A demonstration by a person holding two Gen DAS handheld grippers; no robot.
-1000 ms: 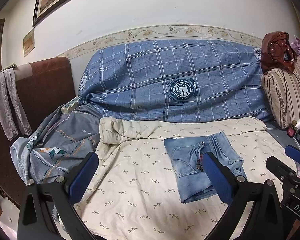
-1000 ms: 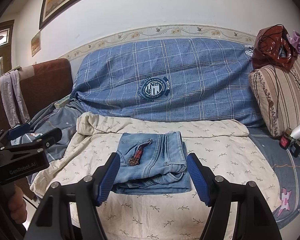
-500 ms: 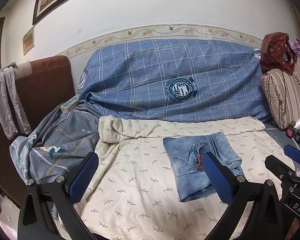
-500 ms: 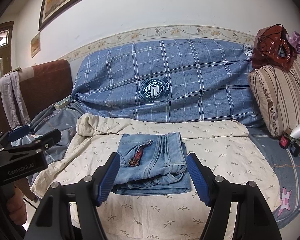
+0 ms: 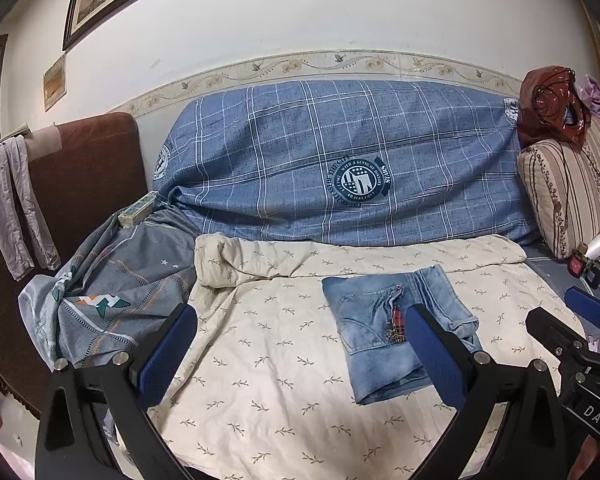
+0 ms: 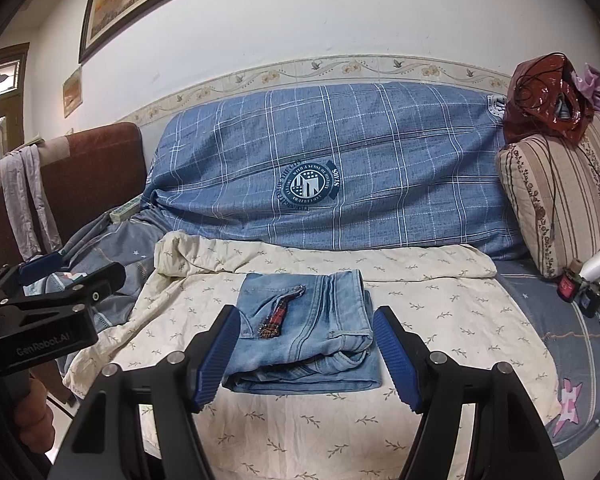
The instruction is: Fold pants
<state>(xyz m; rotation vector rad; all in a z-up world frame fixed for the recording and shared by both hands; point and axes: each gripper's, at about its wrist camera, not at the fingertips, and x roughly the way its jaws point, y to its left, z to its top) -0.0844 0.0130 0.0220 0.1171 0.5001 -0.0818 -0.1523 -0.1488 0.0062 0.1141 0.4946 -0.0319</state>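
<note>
Light blue denim pants (image 5: 384, 332) lie folded into a compact rectangle on the cream leaf-print sheet (image 5: 268, 360); they also show in the right wrist view (image 6: 312, 328), with a small red plaid tag on top. My left gripper (image 5: 300, 356) is open and empty, held back from the sofa, with the pants behind its right finger. My right gripper (image 6: 306, 356) is open and empty, its fingers framing the folded pants from in front without touching. Each gripper appears at the edge of the other's view.
A blue plaid cover (image 5: 340, 168) drapes the sofa back. A grey patterned blanket (image 5: 108, 292) lies bunched at the left by a brown armrest (image 5: 80, 168). A striped cushion (image 6: 560, 196) with a red bag (image 6: 548, 96) stands at right. Small bottles (image 6: 580, 284) lie at right.
Both grippers have drifted very slightly; the folded pants lie unmoved and nothing was grasped or released.
</note>
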